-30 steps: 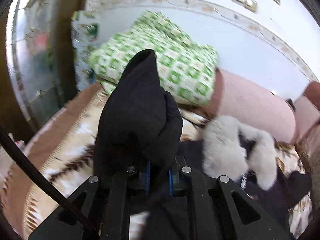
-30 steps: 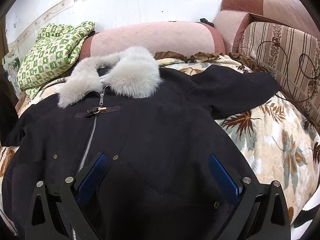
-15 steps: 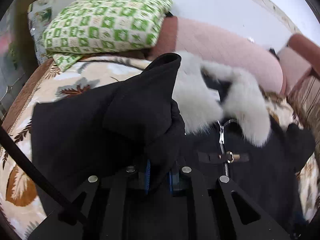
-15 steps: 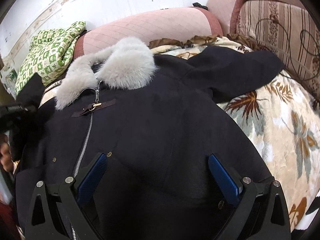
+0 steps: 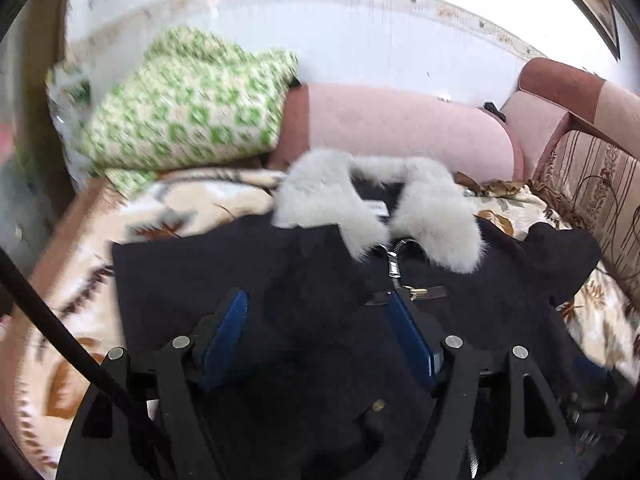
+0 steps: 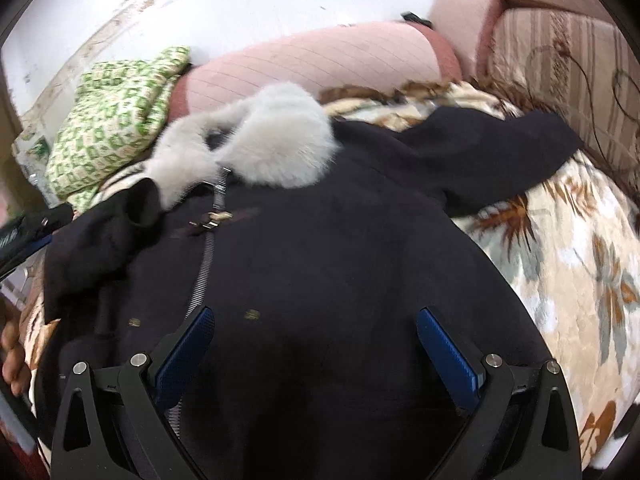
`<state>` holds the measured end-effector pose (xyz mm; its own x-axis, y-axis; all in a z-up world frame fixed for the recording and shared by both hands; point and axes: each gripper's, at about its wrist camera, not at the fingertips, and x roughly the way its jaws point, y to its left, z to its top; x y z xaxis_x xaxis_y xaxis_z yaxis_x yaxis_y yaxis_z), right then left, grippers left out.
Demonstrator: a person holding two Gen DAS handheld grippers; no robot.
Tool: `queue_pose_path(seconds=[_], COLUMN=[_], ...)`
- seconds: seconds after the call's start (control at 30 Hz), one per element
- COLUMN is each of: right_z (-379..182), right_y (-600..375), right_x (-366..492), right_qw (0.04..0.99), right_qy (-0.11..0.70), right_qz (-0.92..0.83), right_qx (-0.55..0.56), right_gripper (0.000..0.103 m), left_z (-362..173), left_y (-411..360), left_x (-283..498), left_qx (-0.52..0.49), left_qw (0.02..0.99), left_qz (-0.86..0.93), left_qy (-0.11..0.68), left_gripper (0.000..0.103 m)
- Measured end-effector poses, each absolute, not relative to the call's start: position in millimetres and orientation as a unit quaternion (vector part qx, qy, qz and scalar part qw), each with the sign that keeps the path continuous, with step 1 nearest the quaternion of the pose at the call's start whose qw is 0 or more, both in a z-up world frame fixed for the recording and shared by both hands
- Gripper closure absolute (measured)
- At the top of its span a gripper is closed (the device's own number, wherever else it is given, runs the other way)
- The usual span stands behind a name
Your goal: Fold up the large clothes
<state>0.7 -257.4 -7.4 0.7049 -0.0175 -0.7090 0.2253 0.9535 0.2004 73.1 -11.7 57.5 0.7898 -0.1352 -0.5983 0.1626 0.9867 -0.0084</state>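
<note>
A big black coat with a grey fur collar is spread, front side up, on a bed covered by a leaf-print blanket, with the collar toward a pink bolster at the wall. The coat is judged to be thick, soft and floppy, and fairly heavy, so it will likely sag when lifted. The fluffy collar is probably a bad place to pinch. A better hold is thought to be at an edge, such as the cuff of the sleeve that is stretched out to the right, or the hem. The other sleeve is laid in a loose bunch over the chest. The left claw has just been opening, and its blue pads are held apart on either side of this bunch, with the cloth between them but not squeezed. The right claw is held wide apart just above the lower front of the coat, near the zipper, and nothing is gripped by it. The far sleeve is well apart from both claws.
</note>
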Motion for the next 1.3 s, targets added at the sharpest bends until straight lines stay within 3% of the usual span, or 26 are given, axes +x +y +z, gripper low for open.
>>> queue_pose_path(seconds=[0.3, 0.63, 0.7, 0.77, 0.8, 1.07, 1.3], right_z=[23, -36, -42, -39, -34, 44, 54], right_y=[-185, -116, -110, -107, -108, -162, -262], right_x=[89, 207, 212, 211, 209, 172, 165], right_qw=[0.911, 0.867, 0.861, 0.854, 0.857, 0.910, 0.922], right_qy=[0.378, 0.463, 0.470, 0.473, 0.468, 0.385, 0.373], right_qz=[0.079, 0.121, 0.129, 0.148, 0.151, 0.109, -0.033], right_qx=[0.147, 0.139, 0.144, 0.156, 0.152, 0.112, 0.098], right_gripper=[0.001, 0.002, 0.025, 0.081, 0.093, 0.095, 0.095], left_z=[66, 51, 48, 46, 45, 41, 34], left_y=[74, 154, 155, 154, 153, 144, 131], left_x=[77, 98, 99, 102, 102, 101, 105], left_qx=[0.007, -0.075, -0.073, -0.068, -0.068, -0.066, -0.054], left_qw=[0.955, 0.938, 0.936, 0.935, 0.935, 0.934, 0.932], left_qz=[0.078, 0.137, 0.142, 0.145, 0.145, 0.133, 0.120], left_qy=[0.288, 0.308, 0.313, 0.316, 0.317, 0.324, 0.338], left_gripper=[0.028, 0.028, 0.028, 0.028, 0.028, 0.028, 0.028])
